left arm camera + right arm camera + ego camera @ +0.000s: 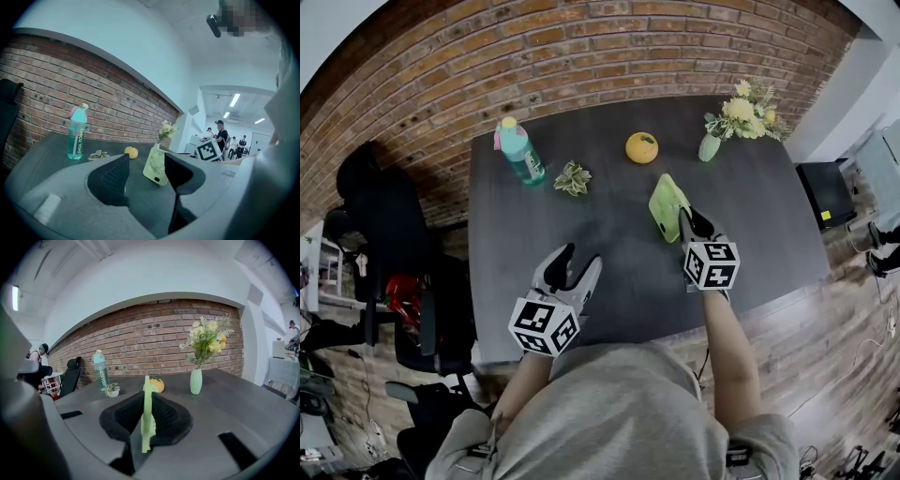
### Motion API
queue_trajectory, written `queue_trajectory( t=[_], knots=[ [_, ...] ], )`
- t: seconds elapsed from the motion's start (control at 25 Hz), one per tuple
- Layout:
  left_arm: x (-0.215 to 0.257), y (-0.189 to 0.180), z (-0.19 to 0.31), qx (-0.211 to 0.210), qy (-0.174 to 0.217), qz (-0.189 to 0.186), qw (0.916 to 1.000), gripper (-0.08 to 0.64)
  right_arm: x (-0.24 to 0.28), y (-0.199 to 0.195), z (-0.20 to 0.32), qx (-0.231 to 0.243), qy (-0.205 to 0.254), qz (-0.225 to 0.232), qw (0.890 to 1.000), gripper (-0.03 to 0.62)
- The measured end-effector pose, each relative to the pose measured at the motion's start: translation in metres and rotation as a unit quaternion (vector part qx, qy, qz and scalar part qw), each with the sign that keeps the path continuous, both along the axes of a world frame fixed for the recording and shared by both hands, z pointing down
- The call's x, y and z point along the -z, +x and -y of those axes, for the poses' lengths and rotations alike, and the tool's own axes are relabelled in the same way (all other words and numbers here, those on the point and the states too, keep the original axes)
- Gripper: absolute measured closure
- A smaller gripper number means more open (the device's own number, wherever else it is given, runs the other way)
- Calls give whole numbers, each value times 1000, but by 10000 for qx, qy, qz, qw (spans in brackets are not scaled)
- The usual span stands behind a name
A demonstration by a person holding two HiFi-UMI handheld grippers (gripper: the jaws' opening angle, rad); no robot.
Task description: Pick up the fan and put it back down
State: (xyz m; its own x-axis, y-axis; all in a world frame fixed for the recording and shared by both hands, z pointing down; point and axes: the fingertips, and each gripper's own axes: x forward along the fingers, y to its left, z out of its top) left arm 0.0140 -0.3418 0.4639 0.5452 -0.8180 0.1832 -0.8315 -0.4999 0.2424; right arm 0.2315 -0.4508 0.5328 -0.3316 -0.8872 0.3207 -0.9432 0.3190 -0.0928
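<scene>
Right gripper [684, 220] is closed down on the fan [666, 202]. In the right gripper view the pads pinch the thin green body edge-on, gap narrow, fan plate standing vertical between them. Left gripper [581, 258] is open, nothing between its jaws, parked low over the near part of the table [769, 206].

Key relation: the fan sticks out forward from the right jaws, away from the person, over the middle of the table. Its flat face is turned toward the left gripper, its long axis upright. The right hand has it; the left gripper is well apart on the left side, only looking at the fan's grille from a distance.

Judgement: the grip is made, so the next move is vertical, up or down along the fan's upright axis, keeping it from tipping.

Hard to make out: whether the fan's base touches the table or hangs just above it. The left gripper view shows the base close to the surface, with the contact unclear. In the head view the right gripper covers the fan's near edge. Bottle [519, 150], small plant [573, 178], orange [641, 147] and flower vase [711, 145] stand farther back, clear of the fan.
</scene>
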Motion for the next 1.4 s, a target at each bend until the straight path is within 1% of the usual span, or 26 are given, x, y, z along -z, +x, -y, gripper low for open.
queue_trajectory(
  t=[0.52, 0.68, 0.92, 1.24, 1.4],
  knots=[
    [1, 5, -2, -43, 6, 20, 10000, 322, -9, 16, -2, -146, -16, -53, 9999, 535],
    [0, 2, -2, -23, 17, 23, 10000, 322, -13, 27, 2, -263, -46, -111, 9996, 526],
    [0, 1, -2, -13, 3, 22, 10000, 322, -21, 43, 4, -445, -154, -52, 9989, 515],
    [-1, 4, -1, -42, 7, 10, 10000, 322, -22, 45, 6, -470, -154, -76, 9987, 512],
    [0, 2, -2, -35, 3, -4, 10000, 322, -22, 44, 6, -476, -132, -204, 9986, 512]
  ],
)
